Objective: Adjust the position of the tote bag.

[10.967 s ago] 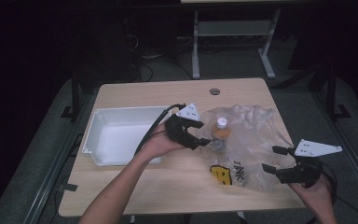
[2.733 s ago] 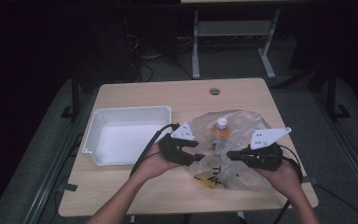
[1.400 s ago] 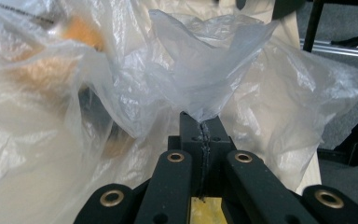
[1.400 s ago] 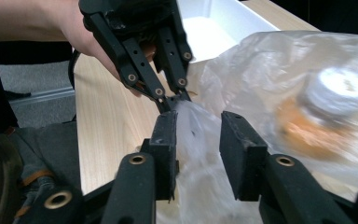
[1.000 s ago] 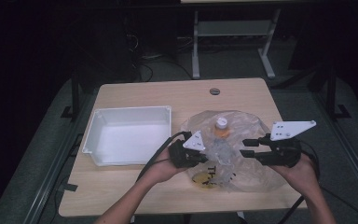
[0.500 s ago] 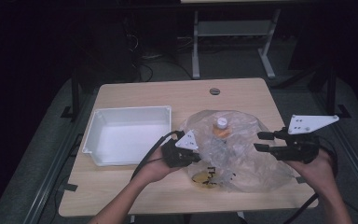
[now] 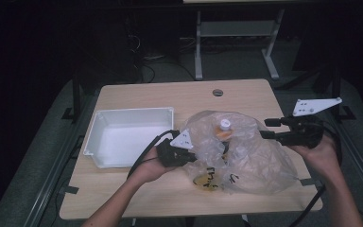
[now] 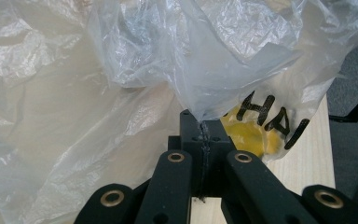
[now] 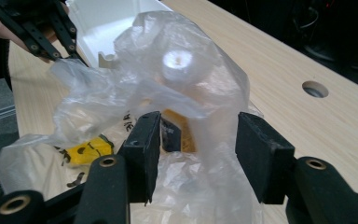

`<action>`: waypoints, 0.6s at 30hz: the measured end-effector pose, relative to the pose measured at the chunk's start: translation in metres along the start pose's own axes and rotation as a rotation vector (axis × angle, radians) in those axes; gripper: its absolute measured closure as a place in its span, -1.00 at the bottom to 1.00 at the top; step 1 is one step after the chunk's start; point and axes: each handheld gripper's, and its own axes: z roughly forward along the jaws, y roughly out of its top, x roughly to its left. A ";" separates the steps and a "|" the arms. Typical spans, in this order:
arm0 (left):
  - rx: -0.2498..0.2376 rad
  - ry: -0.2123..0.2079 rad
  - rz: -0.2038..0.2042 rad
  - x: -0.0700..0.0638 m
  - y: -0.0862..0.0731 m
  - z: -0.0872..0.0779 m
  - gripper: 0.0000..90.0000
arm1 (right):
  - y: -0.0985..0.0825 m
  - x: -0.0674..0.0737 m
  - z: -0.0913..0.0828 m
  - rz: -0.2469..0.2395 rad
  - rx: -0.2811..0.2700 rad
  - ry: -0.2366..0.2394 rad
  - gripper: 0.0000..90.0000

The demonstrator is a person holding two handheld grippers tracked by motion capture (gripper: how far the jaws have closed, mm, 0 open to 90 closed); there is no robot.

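Table: left tongs pinch bag, level.

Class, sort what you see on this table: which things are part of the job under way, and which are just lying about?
Part of the job:
- plastic bag, pinched shut at one edge by the left hand-held gripper
- bottle inside the bag
- right hand-held gripper, jaws just opening, film lying loose between them

Lying about:
- white tray
- table
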 end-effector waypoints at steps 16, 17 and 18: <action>0.020 0.029 -0.039 0.024 -0.014 -0.009 1.00 | 0.008 -0.031 0.044 0.016 0.093 0.121 0.18; 0.028 0.031 -0.032 0.026 -0.015 -0.010 1.00 | 0.008 -0.031 0.046 0.010 0.101 0.125 0.23; 0.021 0.036 -0.045 0.028 -0.016 -0.011 1.00 | 0.008 -0.031 0.048 0.008 0.109 0.128 0.34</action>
